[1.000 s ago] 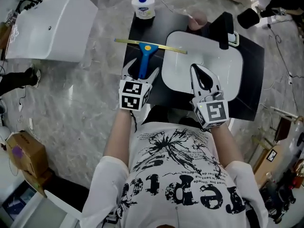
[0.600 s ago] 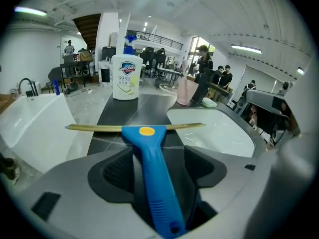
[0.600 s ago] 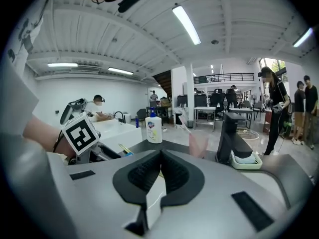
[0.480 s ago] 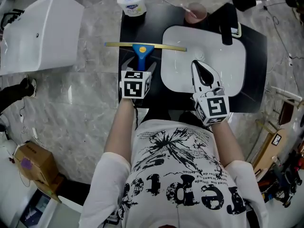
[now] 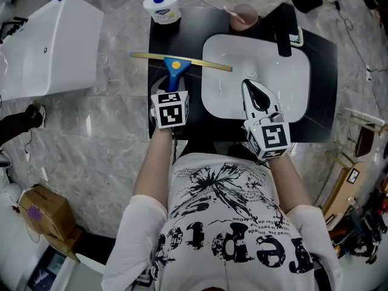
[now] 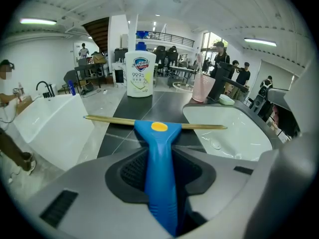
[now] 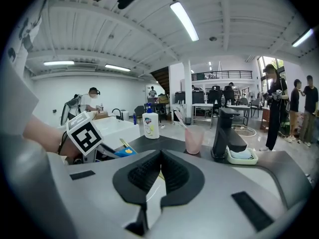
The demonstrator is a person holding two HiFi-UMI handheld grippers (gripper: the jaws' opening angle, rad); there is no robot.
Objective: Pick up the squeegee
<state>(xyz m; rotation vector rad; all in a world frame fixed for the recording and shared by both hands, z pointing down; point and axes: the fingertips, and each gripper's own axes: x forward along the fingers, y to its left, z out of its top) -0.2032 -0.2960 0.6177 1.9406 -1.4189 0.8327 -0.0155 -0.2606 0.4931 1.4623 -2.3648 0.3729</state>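
The squeegee point(image 5: 175, 69) lies on the black counter point(image 5: 194, 35), its brass blade bar across the far end and its blue handle point(image 6: 159, 153) pointing toward me. My left gripper point(image 5: 174, 86) reaches steeply down over the handle. Its jaws are closing, and both ribbed pads point(image 6: 130, 169) touch the handle's sides. My right gripper point(image 5: 250, 87) hovers over the near part of the white sink basin point(image 5: 291, 96), shut with nothing in it; in the right gripper view its pads point(image 7: 144, 176) meet at the tips.
A white soap pump bottle point(image 5: 161, 8) stands at the counter's far left, and a pink cup point(image 5: 244, 17) and a black faucet point(image 5: 285, 35) stand behind the basin. A large white tub point(image 5: 48, 47) sits on the marble floor to the left.
My left gripper has come down over the blue handle and its jaws have narrowed from wide open onto it. The right gripper has sunk slightly over the basin.
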